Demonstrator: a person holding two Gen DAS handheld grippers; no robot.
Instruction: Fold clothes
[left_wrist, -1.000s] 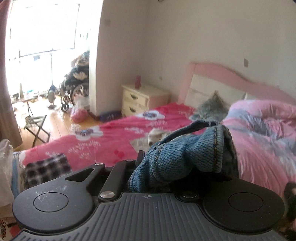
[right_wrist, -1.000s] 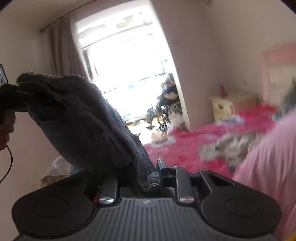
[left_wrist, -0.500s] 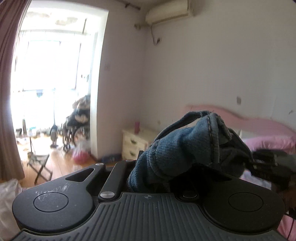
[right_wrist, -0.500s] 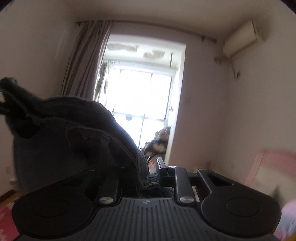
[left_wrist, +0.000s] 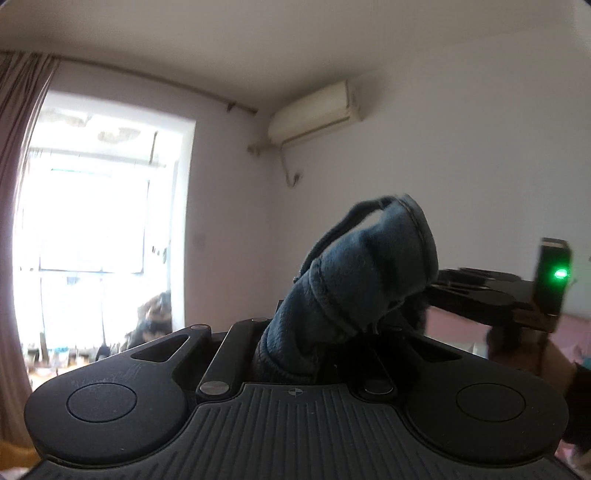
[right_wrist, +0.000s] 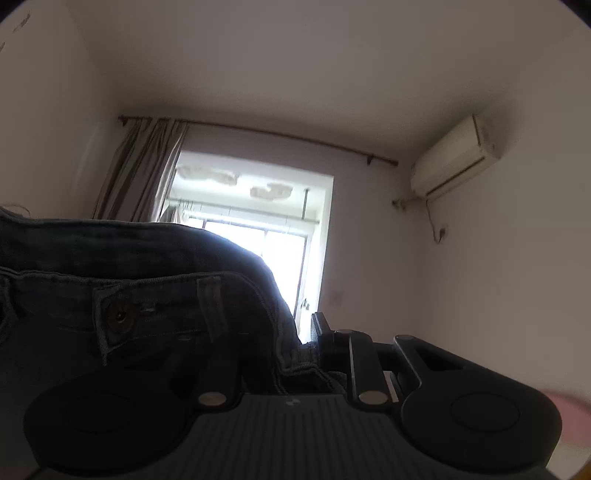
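A pair of blue jeans is held up in the air between both grippers. My left gripper is shut on a bunched edge of the denim. My right gripper is shut on the waistband, whose metal button and belt loop face the right wrist camera. The right gripper's black body with a green light shows at the right of the left wrist view, with a hand below it. Both cameras tilt up toward the ceiling. The bed is out of sight apart from a pink strip.
A bright balcony window with a brown curtain fills the far wall. A white air conditioner hangs high on the right wall. White ceiling and walls take up most of both views.
Both grippers have lifted and tilted upward with the jeans. The red bedspread, nightstand and pink quilt dropped out of view, and the ceiling and air conditioner came in.
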